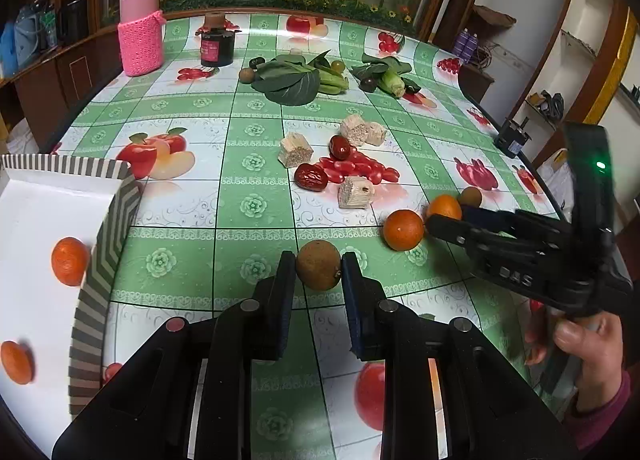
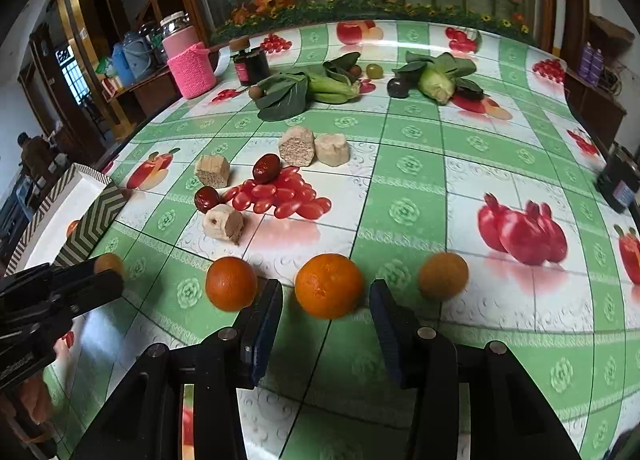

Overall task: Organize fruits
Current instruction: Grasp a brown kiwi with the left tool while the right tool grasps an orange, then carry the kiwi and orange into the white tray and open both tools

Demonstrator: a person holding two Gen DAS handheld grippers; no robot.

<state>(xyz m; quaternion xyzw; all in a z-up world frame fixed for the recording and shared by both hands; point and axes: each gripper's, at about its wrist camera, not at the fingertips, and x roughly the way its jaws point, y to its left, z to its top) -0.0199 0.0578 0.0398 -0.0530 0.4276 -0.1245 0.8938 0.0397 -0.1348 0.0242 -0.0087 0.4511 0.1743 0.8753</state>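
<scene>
From the left wrist view, the left gripper (image 1: 318, 272) has its two dark padded fingers pressed against either side of a round brown longan fruit (image 1: 319, 266), which it grips over the green-and-white checked fruit-print tablecloth (image 1: 200, 220). At the far left stands a white paper tray with a grey chevron-striped rim (image 1: 100, 244), with two small orange tangerines inside it (image 1: 69, 261). To the right, another small orange tangerine (image 1: 403, 235) lies on the cloth, and just beyond it the black right gripper (image 1: 444, 226) reaches toward a further tangerine (image 1: 445, 207); from here I cannot tell how its jaws stand. Mid-table lie two dark red jujube dates (image 1: 311, 177) among pale beige cut blocks (image 1: 295, 149), with leafy green bok choy (image 1: 294, 80) further back.

From the right wrist view, the right gripper (image 2: 326, 306) stands wide apart, its fingers flanking a bright orange tangerine (image 2: 329, 285) without touching it. A second tangerine (image 2: 231, 283) sits just left of the left finger, and a blurred yellowish-brown round fruit (image 2: 443, 275) lies to the right. The left gripper (image 2: 100, 280) shows at the left edge, beside the striped tray.
</scene>
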